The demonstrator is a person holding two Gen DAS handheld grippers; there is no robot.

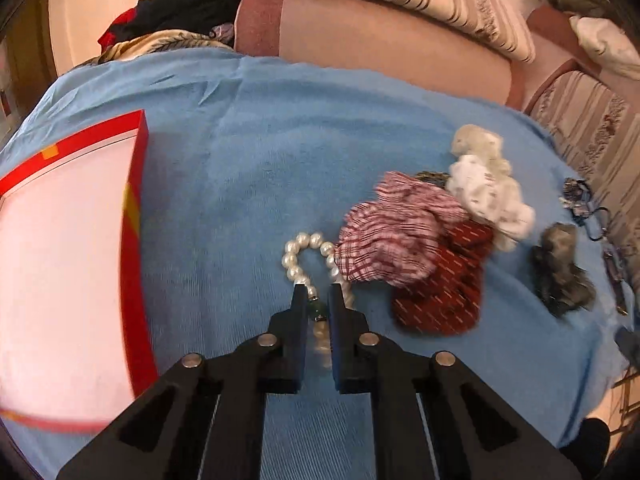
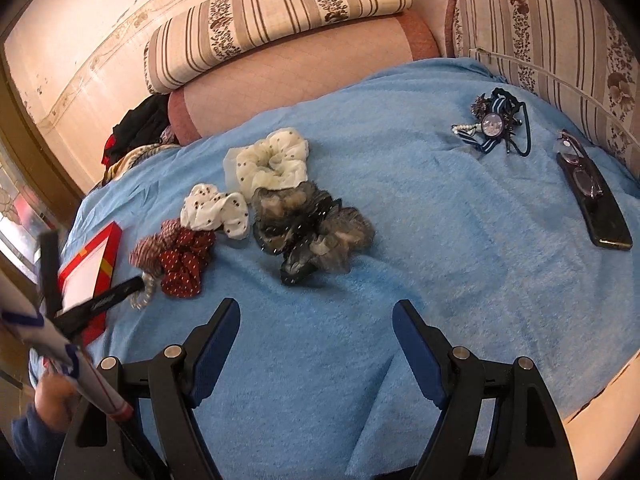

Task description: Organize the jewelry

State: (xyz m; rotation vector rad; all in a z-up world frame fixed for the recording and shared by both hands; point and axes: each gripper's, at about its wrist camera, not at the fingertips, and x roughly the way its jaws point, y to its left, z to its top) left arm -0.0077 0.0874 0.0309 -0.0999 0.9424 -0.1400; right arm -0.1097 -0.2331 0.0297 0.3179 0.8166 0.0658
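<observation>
A pearl bracelet (image 1: 298, 254) with a green bead lies on the blue towel (image 1: 256, 160). My left gripper (image 1: 318, 294) is shut on the pearl bracelet near the green bead; it also shows at the left edge of the right wrist view (image 2: 136, 284), with the pearls (image 2: 144, 294) hanging from it. A red box with a white inside (image 1: 60, 264) lies to the left. My right gripper (image 2: 316, 308) is open and empty above bare towel. Several scrunchies lie together: checked pink (image 1: 392, 232), dark red (image 2: 184, 264), white dotted (image 2: 214, 210), cream (image 2: 272, 162), grey-black (image 2: 312, 232).
A blue hair tie with ribbon and a charm (image 2: 496, 124) lies at the far right. A black phone (image 2: 600, 212) with glasses (image 2: 580, 168) on it lies near the right edge. Sofa cushions (image 2: 280, 12) border the towel at the back and right. Clothes (image 1: 188, 12) are piled at the back left.
</observation>
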